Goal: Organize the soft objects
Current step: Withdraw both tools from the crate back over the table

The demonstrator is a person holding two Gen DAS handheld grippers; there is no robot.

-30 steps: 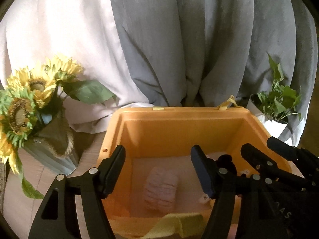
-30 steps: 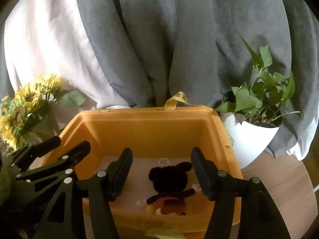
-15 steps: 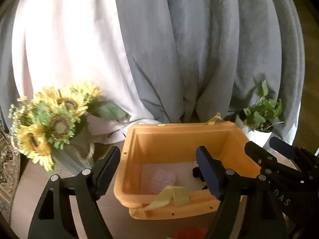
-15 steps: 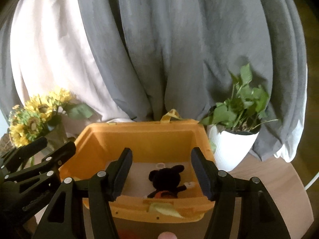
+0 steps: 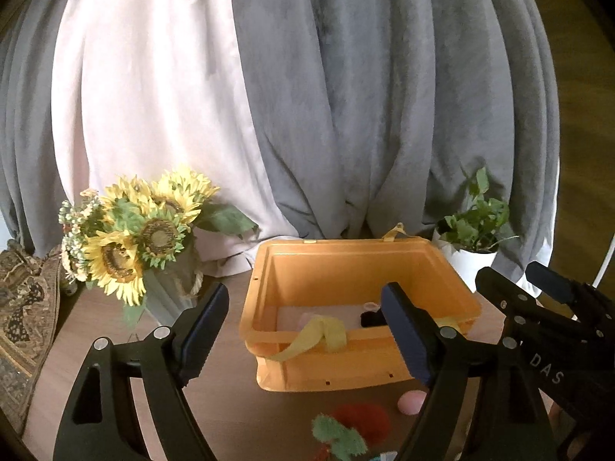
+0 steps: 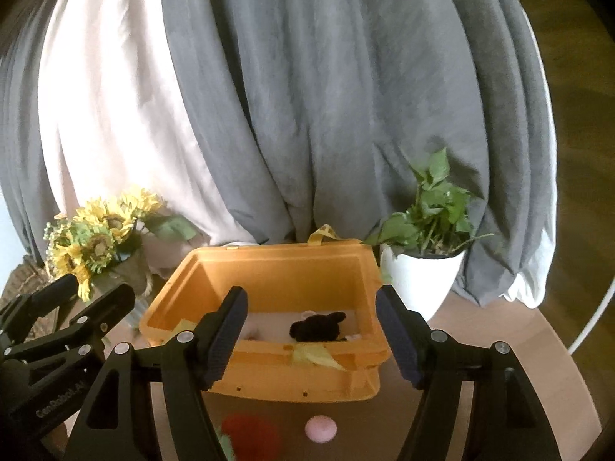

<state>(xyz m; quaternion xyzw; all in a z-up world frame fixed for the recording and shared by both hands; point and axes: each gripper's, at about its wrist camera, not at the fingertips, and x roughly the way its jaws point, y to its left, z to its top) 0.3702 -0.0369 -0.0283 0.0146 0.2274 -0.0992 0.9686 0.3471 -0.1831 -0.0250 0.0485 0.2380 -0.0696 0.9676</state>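
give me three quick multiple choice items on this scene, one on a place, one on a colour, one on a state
1. Where does the black plush toy lie?
A. inside the orange bin
B. beside the white plant pot
C. under the sunflowers

2. What colour is the small ball in front of the bin?
A. blue
B. pink
C. black

3. How is the right claw?
A. shut on the ball
B. shut on the plush toy
C. open, holding nothing

Answers: 1 A, the toy rests on the bin's floor. 2 B, it shows pale pink on the table. 3 C, its jaws stand apart with nothing between the pads, having just been opening.
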